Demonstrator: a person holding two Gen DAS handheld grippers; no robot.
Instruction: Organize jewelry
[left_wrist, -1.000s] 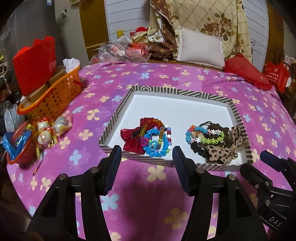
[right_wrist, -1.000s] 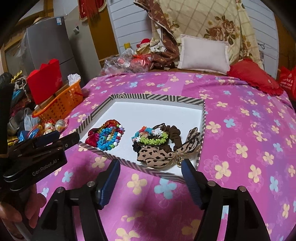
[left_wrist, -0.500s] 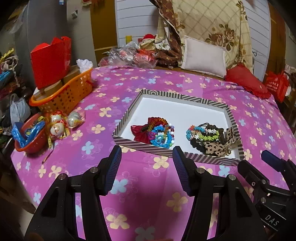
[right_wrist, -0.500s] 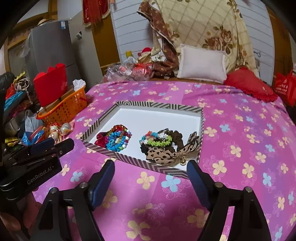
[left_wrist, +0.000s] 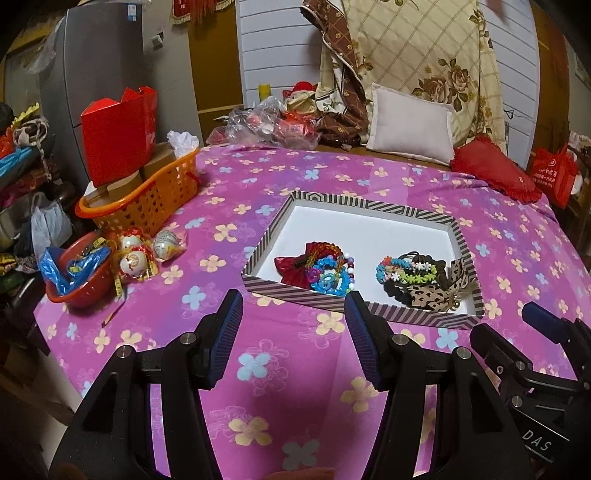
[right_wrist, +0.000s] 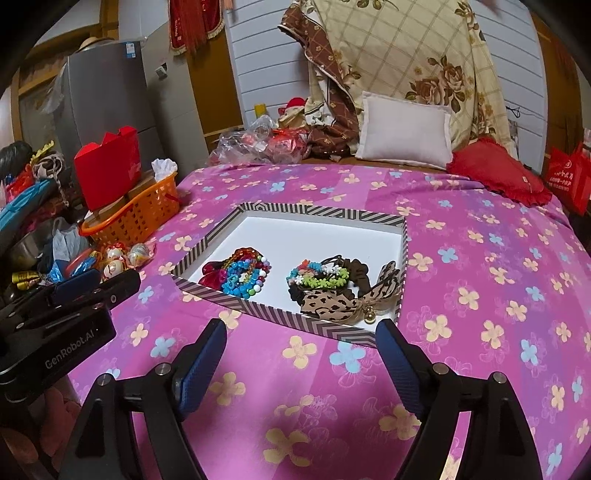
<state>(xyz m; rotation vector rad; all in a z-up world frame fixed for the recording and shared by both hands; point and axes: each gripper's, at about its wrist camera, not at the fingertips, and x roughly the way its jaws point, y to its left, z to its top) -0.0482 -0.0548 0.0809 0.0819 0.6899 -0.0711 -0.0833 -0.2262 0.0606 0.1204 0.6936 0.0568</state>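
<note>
Pink floral cloth, striped tray, two sorted heaps; task judged all but finished.

Left wrist: left gripper (left_wrist: 293, 314) empty, jaws spread, held short of the tray (left_wrist: 373, 206). Inside, near the front wall: bead bracelets (left_wrist: 330, 271) on a red pouch, and apart to the right, hair ties (left_wrist: 421, 278) with a leopard bow. No loose jewelry shows on the cloth (left_wrist: 258, 369).
Right wrist: right gripper (right_wrist: 301, 345) likewise spread and empty, well back from the tray (right_wrist: 325, 215). Bracelets (right_wrist: 243, 275) left, ties (right_wrist: 332, 282) right, heaps not touching.

Ahead of the tongs: 1 striped tray (left_wrist: 303, 291) holding 2 jewelry piles (left_wrist: 321, 271) (left_wrist: 417, 280); to their left, 1 orange basket (left_wrist: 155, 199), 1 red bowl (left_wrist: 81, 291); farther ahead, 1 white pillow (left_wrist: 410, 127).
</note>
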